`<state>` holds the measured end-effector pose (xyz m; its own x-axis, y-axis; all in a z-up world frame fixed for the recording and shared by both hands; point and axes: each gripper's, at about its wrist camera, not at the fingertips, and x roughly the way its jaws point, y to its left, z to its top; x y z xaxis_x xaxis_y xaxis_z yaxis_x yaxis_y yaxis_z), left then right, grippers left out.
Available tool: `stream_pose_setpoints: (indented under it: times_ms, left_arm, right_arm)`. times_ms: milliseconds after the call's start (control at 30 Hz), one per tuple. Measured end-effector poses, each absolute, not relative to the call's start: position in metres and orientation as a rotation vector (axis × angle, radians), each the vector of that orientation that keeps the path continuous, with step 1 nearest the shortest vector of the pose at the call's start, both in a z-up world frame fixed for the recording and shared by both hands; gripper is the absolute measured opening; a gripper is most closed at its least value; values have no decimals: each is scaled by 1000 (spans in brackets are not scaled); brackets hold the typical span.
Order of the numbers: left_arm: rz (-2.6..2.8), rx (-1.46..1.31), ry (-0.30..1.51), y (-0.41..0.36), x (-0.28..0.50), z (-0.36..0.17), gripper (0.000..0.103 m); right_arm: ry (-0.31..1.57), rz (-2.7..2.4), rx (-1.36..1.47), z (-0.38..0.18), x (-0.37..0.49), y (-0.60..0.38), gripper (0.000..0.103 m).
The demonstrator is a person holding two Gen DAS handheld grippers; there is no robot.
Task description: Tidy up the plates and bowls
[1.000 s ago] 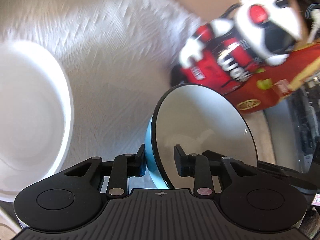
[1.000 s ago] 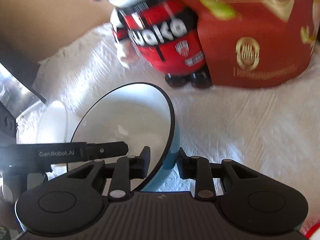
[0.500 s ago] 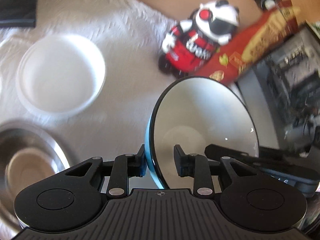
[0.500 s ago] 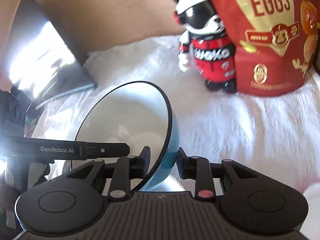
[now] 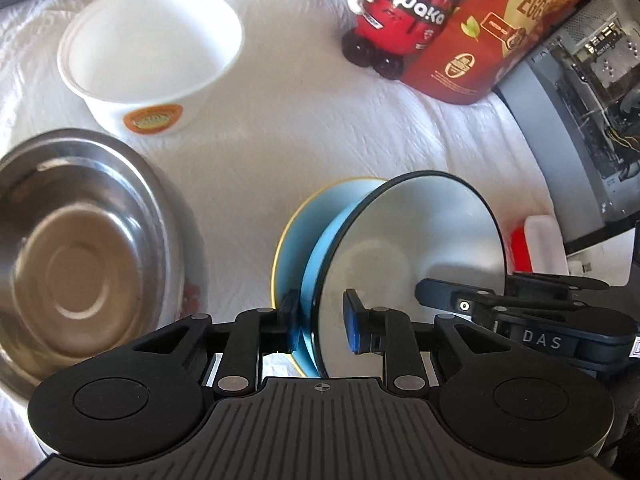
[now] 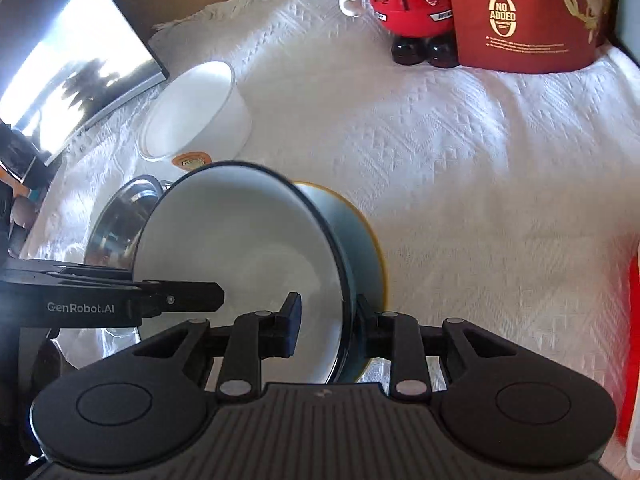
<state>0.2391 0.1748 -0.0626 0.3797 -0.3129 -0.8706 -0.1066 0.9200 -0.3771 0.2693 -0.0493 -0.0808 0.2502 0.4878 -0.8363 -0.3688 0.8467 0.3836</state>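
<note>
A blue bowl with a white inside (image 5: 408, 248) (image 6: 248, 248) is held between both grippers, just over a blue plate with a yellow rim (image 5: 296, 224) (image 6: 360, 232) on the white cloth. My left gripper (image 5: 320, 320) straddles the bowl's left rim with a gap at the inner pad. My right gripper (image 6: 326, 320) straddles the opposite rim, also with a gap inside. A steel bowl (image 5: 80, 248) (image 6: 116, 220) sits to the left. A white bowl with an orange label (image 5: 148, 56) (image 6: 196, 116) stands behind it.
A red and black toy figure (image 5: 404, 8) (image 6: 412, 4) and a red quail-egg bag (image 5: 492, 40) (image 6: 528, 16) stand at the back. A computer case (image 5: 580, 100) is at the right, a monitor (image 6: 76, 64) at the left. A red and white container (image 5: 536, 244) lies beside the plate.
Both grippers have come down with the blue bowl, from up near the toy to just over the blue plate. The jaws of both now show a gap at the rim.
</note>
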Motion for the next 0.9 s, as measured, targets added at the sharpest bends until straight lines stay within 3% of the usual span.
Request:
stream_pose_setpoints:
  times_ms: [367, 533, 633, 667, 900]
  left_arm:
    - [-138, -343, 1171, 172, 245, -52, 25]
    - [-126, -270, 1149, 169, 247, -48, 24]
    - [-101, -157, 1158, 164, 253, -51, 30]
    - [-103, -147, 1165, 163, 256, -53, 30]
    - [-126, -229, 1261, 172, 281, -79, 31]
  right_arm:
    - [1128, 554, 69, -63, 267, -50, 28]
    - [1012, 517, -35, -46, 261, -49, 29]
    - [975, 500, -63, -43, 261, -51, 36]
    - [981, 490, -60, -46, 263, -53, 39]
    - [1161, 482, 63, -89, 271, -57, 40]
